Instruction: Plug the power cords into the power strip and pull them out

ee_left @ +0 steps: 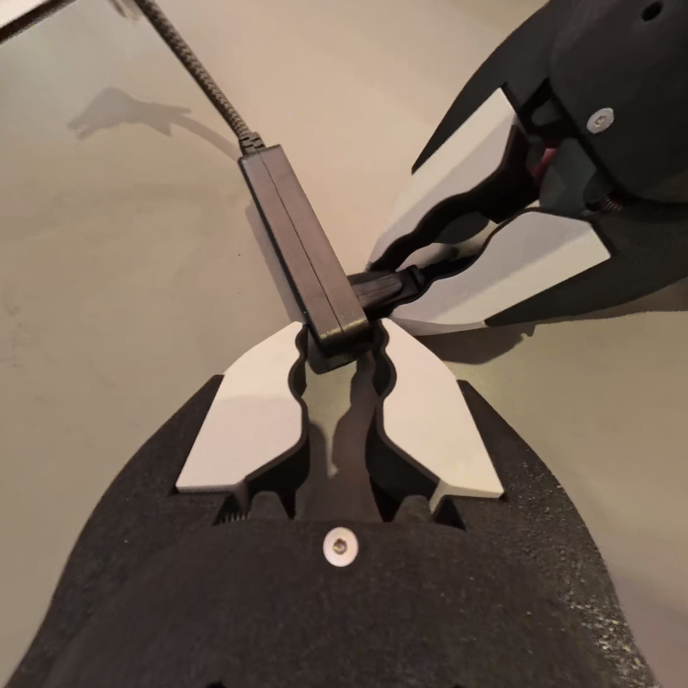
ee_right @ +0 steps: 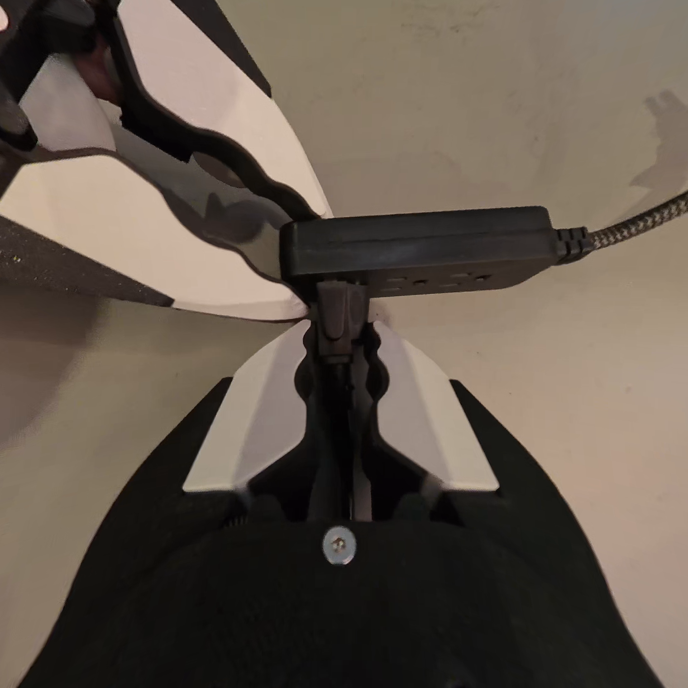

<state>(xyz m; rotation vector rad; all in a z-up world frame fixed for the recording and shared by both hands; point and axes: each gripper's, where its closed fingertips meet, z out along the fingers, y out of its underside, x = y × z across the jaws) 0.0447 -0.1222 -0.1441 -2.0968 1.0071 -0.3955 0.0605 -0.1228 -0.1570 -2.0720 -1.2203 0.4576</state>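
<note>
Left wrist view. You are holding the left gripper (ee_left: 340, 337) low over a smooth beige table (ee_left: 111, 298), its white fingers (ee_left: 260, 402) with wavy black inner edges closing narrowly on the near end of the power strip (ee_left: 298, 242). The strip is a slim matte-black bar with a seam along its length, angling away toward a braided grey-and-black cable (ee_left: 193, 70). From the right, the right gripper (ee_left: 387, 294) is coming in, its tips pinching a glossy black plug (ee_left: 383, 288) that is sitting against the strip's side (how deep the prongs are seated, you cannot tell here).

Right wrist view. Your right gripper (ee_right: 342, 335) is clamping the plug (ee_right: 337, 312) between its fingers, a narrow grip, with the plug's cord (ee_right: 338, 376) running back between them. The plug is meeting the leftmost socket on the strip's (ee_right: 417, 242) underside face; empty slotted sockets (ee_right: 439, 284) are showing to its right. The left gripper (ee_right: 294, 257) is gripping the strip's left end. The woven cable (ee_right: 633, 219) is leaving right.
</note>
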